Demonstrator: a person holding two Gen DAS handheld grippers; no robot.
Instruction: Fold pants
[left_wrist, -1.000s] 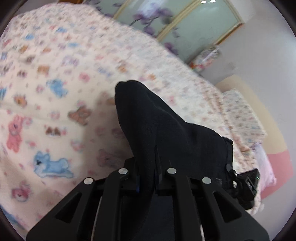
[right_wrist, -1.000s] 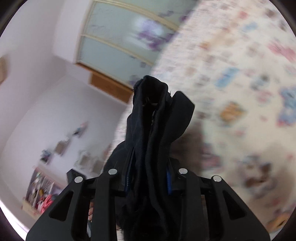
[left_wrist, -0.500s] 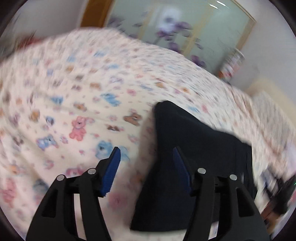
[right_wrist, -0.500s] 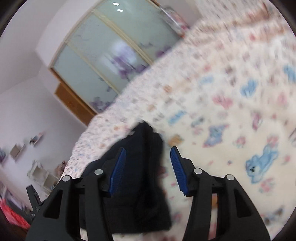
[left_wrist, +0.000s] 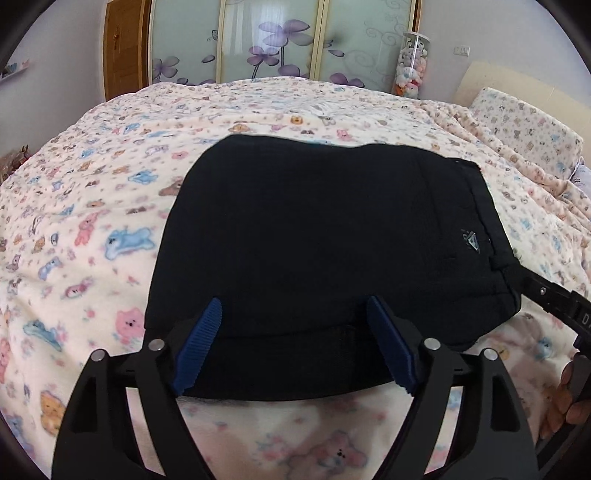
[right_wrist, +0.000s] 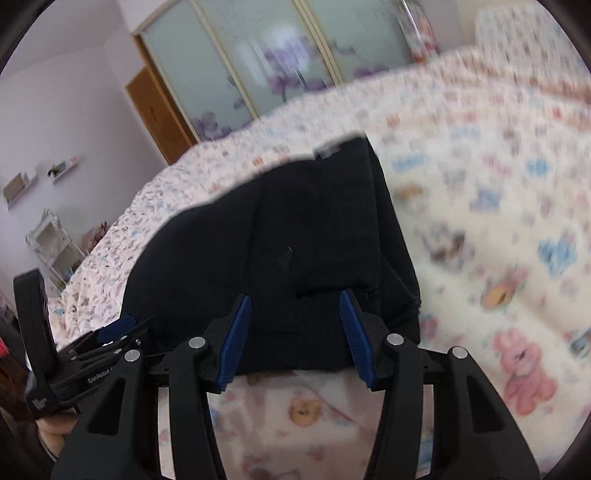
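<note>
lying folded on one bed (left_wrist: 92, 221), one black pants (left_wrist: 314, 240); two tools, left tool (left_wrist: 295, 347) and right tool (right_wrist: 295, 332), gape empty.

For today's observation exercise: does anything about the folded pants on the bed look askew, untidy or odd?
Nothing stands out. The black pants lie flat in a compact fold on the blanket; both the left gripper and right gripper are open, off them.

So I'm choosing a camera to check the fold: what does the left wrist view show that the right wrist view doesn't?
Only the left wrist view shows the pillow, the jar of soft toys and the pants' logo. Only the right wrist view shows wall shelves and a white rack. Both show the folded pants on the blanket, flowered glass doors, and each gripper open, left and right.
</note>
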